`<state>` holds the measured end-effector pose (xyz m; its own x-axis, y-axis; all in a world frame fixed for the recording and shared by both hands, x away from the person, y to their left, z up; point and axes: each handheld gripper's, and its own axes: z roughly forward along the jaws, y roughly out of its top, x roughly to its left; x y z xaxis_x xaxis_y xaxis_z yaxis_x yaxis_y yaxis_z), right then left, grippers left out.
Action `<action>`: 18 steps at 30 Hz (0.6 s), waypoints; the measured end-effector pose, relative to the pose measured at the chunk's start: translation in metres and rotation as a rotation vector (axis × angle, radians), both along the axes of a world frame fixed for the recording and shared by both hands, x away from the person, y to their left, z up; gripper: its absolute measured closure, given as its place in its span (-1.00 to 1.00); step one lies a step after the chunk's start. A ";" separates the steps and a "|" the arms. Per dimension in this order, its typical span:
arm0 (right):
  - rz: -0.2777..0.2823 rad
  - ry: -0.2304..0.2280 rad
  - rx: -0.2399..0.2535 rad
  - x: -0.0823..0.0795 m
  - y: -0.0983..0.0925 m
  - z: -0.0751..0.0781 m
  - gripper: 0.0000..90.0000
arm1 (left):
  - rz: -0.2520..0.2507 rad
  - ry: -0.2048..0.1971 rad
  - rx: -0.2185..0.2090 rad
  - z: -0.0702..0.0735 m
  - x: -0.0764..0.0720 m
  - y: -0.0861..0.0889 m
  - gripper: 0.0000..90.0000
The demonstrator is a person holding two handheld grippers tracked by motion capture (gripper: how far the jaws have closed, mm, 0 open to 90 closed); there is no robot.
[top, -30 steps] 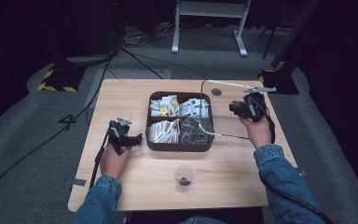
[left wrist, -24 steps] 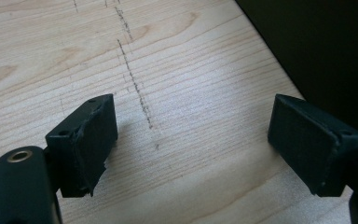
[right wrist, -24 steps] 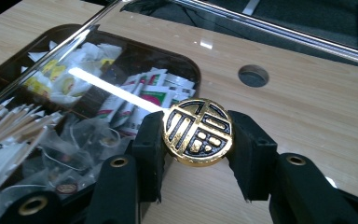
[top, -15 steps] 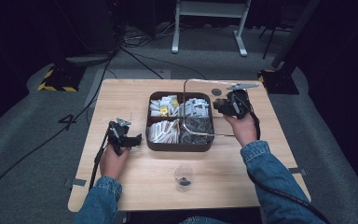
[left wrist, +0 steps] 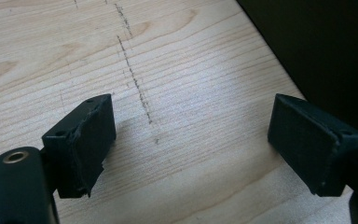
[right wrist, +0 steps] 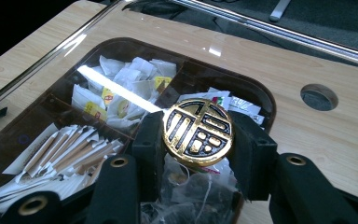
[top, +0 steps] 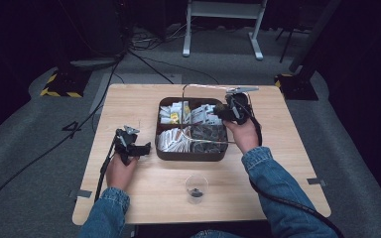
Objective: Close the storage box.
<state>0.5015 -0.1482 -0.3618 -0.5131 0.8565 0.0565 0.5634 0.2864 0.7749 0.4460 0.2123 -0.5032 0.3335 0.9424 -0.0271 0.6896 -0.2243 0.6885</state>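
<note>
So the round gold-and-black knob is pinched between the two black jaws of the right gripper, one pad on each side of it; it sits on a clear lid that you mostly notice by the bright glare streak across it; lid and knob are over the dark sectioned tray, towards its far right part; whether the lid is resting on the tray or lifted a bit, I can't tell. From the high view the right gripper is over the tray's far right corner, with the person's right hand behind it and a denim sleeve running back to the bottom edge.

Inside the tray: white sachets with yellow labels in one far compartment; paper stick packets in a near one; see-through tea bags right under the jaws.

The left gripper is just left of the tray, apart from it; its jaws are spread wide with nothing between them, just bare wooden table with a faint pencil line on it.

Closer to the person there's a small clear cup with something dark at the bottom, well apart from both grippers; there's also a round cable hole in the table past the tray.
</note>
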 end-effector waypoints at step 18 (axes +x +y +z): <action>0.001 0.009 -0.008 0.005 0.033 -0.012 0.29 | 0.000 -0.004 0.002 0.000 0.001 0.000 -0.65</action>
<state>0.5061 -0.1150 -0.3741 -0.5137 0.8562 0.0541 0.5698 0.2933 0.7677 0.4473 0.2122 -0.5033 0.3341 0.9422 -0.0239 0.6867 -0.2259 0.6910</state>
